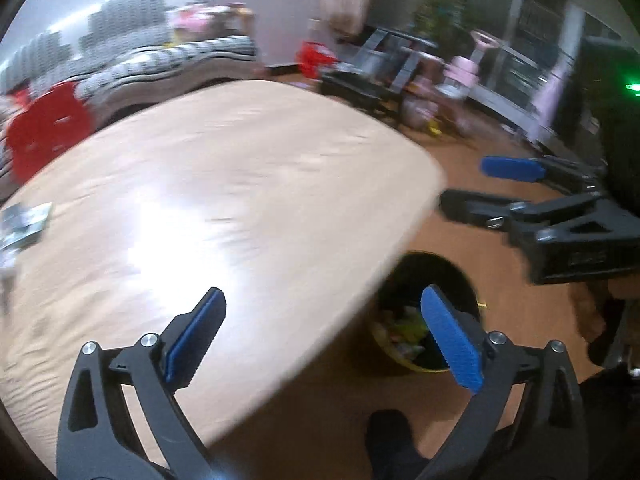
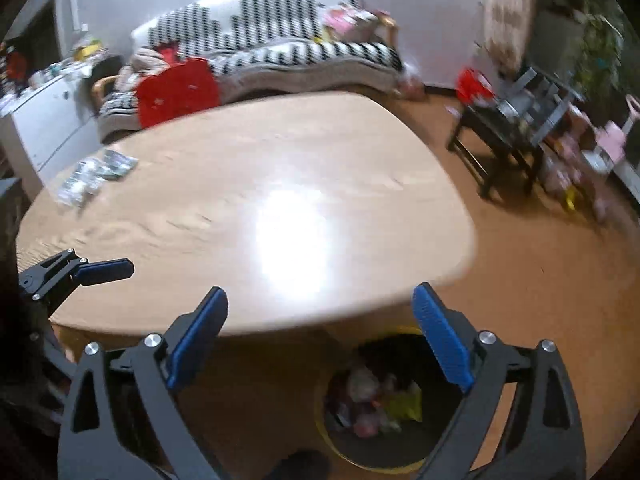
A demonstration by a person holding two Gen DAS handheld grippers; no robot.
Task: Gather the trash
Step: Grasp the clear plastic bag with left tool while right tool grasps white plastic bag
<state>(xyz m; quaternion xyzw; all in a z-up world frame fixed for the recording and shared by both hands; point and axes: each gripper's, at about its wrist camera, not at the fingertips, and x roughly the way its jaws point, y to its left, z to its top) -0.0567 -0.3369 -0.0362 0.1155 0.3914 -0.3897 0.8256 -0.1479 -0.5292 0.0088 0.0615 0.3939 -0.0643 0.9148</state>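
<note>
A round wooden table (image 1: 240, 184) (image 2: 248, 200) fills both views. Silvery wrappers (image 1: 24, 224) (image 2: 96, 176) lie at its far left edge. A yellow bin with a black liner (image 1: 424, 316) (image 2: 380, 400) stands on the floor by the table's near edge and holds crumpled trash. My left gripper (image 1: 324, 308) is open and empty over the table edge beside the bin. My right gripper (image 2: 320, 308) is open and empty above the bin; it also shows in the left wrist view (image 1: 476, 188). The left gripper shows at the left of the right wrist view (image 2: 104, 270).
A striped sofa (image 2: 288, 56) with a red stool (image 2: 176, 88) before it stands behind the table. A dark low table (image 2: 504, 148) and pink toys (image 2: 600, 144) are at the right. A white cabinet (image 2: 48, 120) is at the left. My foot (image 1: 396, 448) is near the bin.
</note>
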